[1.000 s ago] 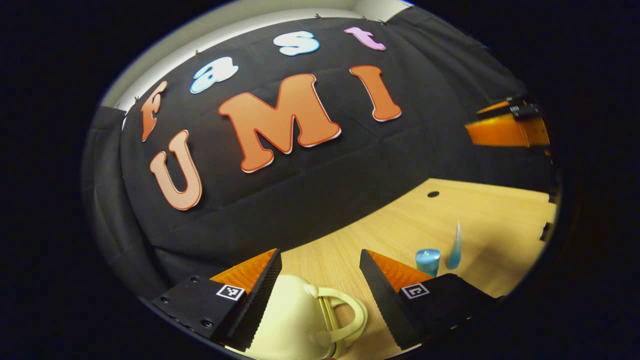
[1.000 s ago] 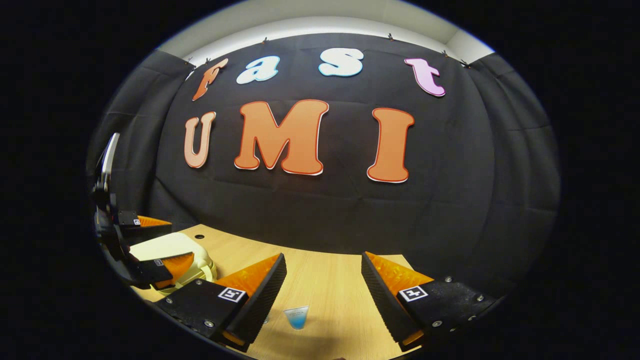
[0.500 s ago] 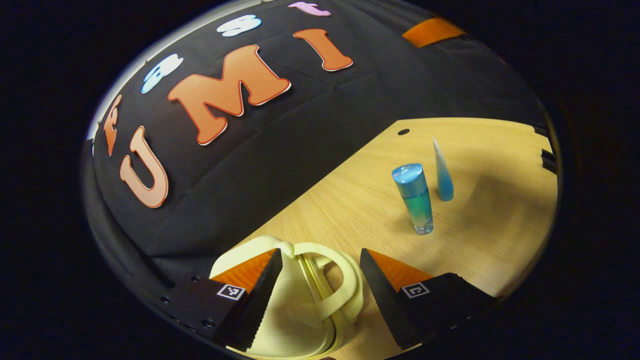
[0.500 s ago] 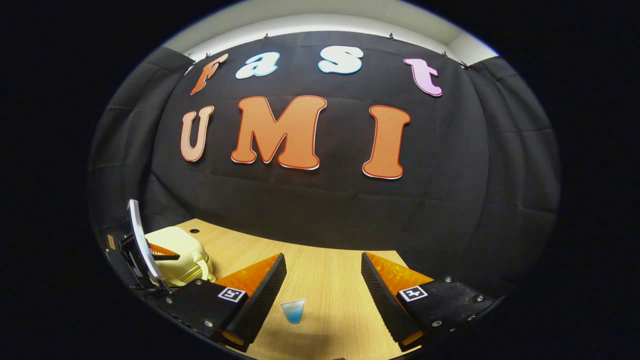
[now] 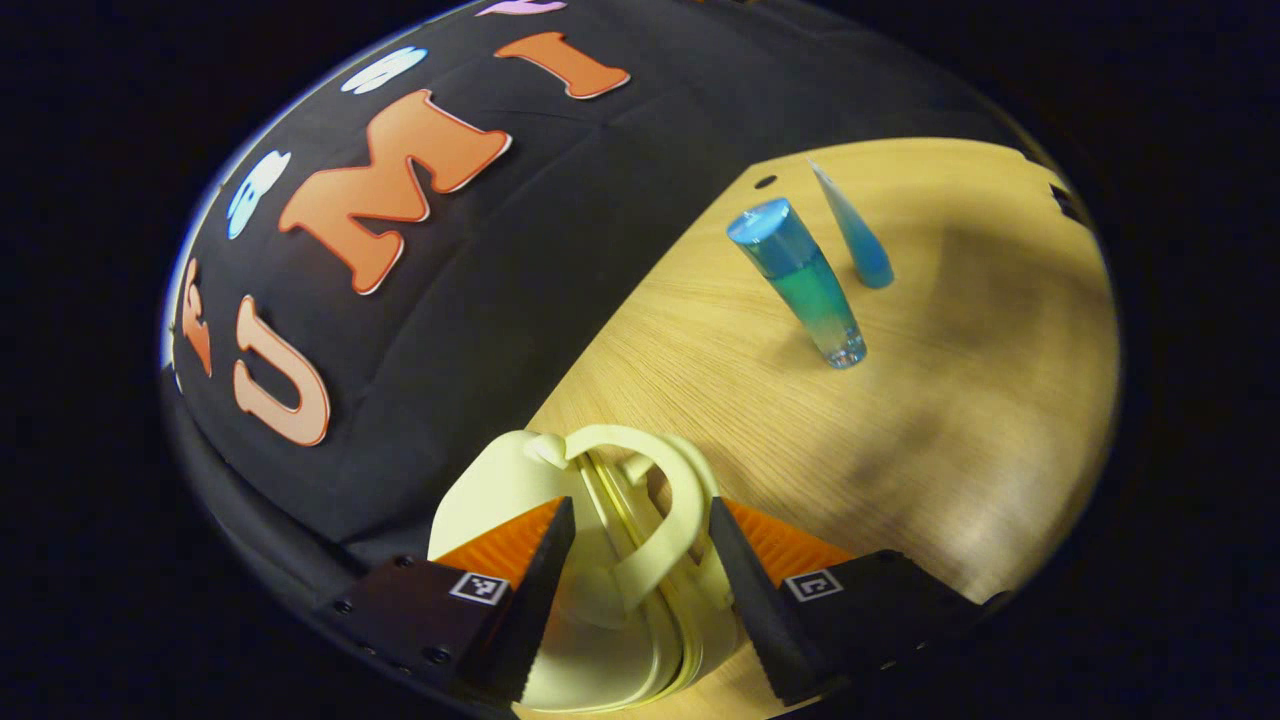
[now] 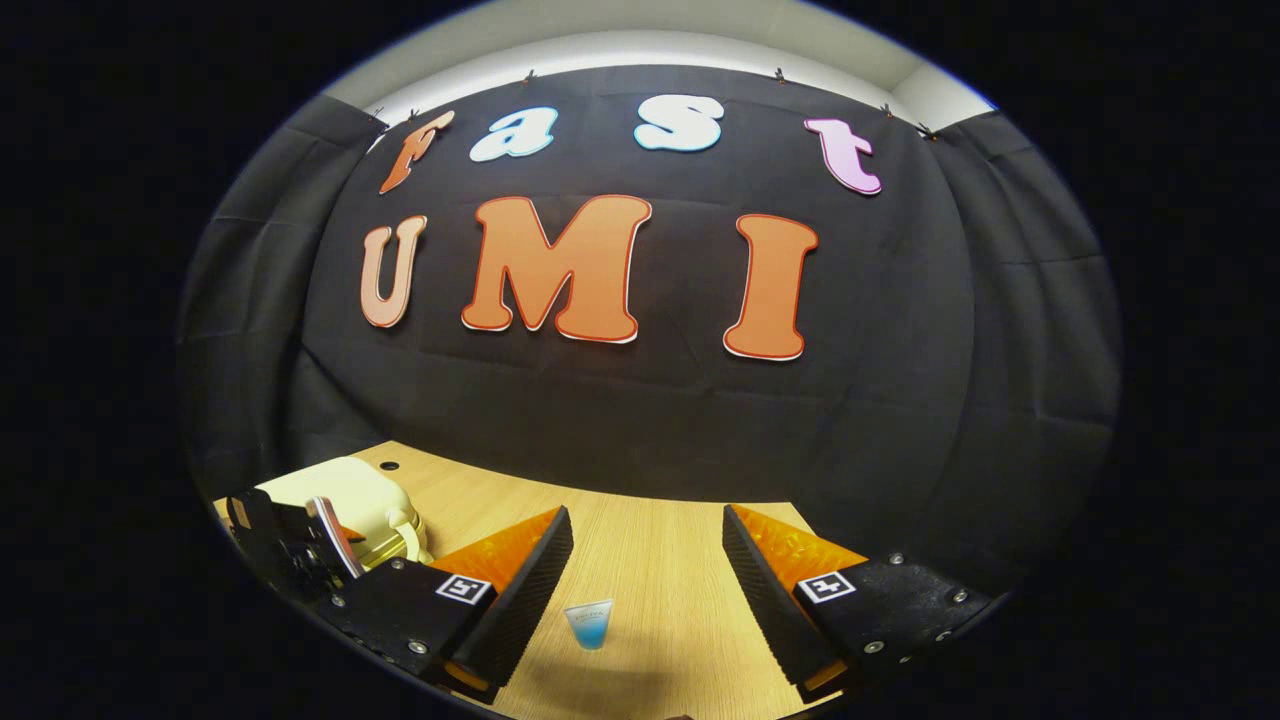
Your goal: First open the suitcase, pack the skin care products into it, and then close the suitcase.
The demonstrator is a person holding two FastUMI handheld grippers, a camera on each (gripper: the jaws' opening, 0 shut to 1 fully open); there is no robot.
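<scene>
Since the earlier frames the left gripper (image 5: 632, 580) has tipped down over the cream suitcase (image 5: 500, 490); its jaws, slightly narrowed, straddle the suitcase handle (image 5: 668, 520) but whether they press on it cannot be told. The suitcase is closed on the wooden table (image 5: 950, 420). Beyond the suitcase stand a blue-green bottle (image 5: 800, 282) and, just behind it, a blue tube (image 5: 855, 235). The right gripper (image 6: 645, 580) hovers with jaws wide apart above the tube (image 6: 589, 624), unchanged.
</scene>
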